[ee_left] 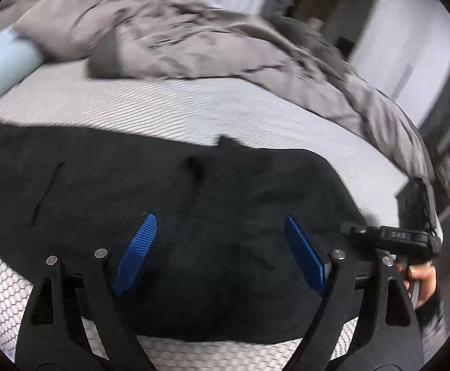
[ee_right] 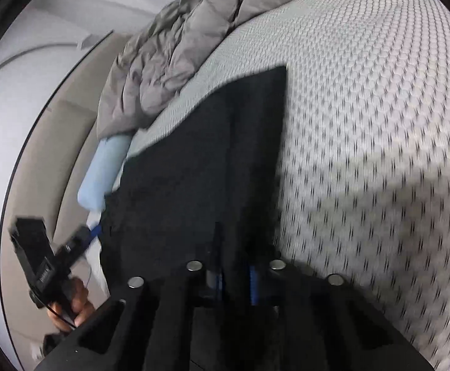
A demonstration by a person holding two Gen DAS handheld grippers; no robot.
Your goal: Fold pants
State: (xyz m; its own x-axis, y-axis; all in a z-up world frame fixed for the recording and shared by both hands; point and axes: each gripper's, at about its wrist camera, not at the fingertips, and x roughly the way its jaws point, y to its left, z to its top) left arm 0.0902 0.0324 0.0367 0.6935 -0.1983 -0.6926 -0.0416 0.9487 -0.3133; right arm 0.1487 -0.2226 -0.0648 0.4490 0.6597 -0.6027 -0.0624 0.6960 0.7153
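Black pants [ee_left: 194, 201] lie spread flat on the patterned mattress [ee_left: 194, 108]. My left gripper [ee_left: 220, 218] hovers over their near part, open, its blue pads [ee_left: 141, 253] wide apart with nothing pinched. At the right edge of the left wrist view the right gripper [ee_left: 353, 228] reaches onto the pants' edge, a hand [ee_left: 420, 278] behind it. In the right wrist view my right gripper [ee_right: 235, 275] is shut on the pants [ee_right: 209, 154], with black cloth between its blue pads [ee_right: 253, 281]. The left gripper [ee_right: 93, 233] shows at the lower left, held by a hand [ee_right: 76, 303].
A crumpled grey duvet [ee_left: 194, 37] covers the far part of the bed, also seen as the duvet [ee_right: 175, 55]. A light blue bolster [ee_left: 2, 65] lies at the bed's edge beside the pants. Bare mattress [ee_right: 364, 123] stretches to the right. Dark furniture [ee_left: 447, 142] stands beyond the bed.
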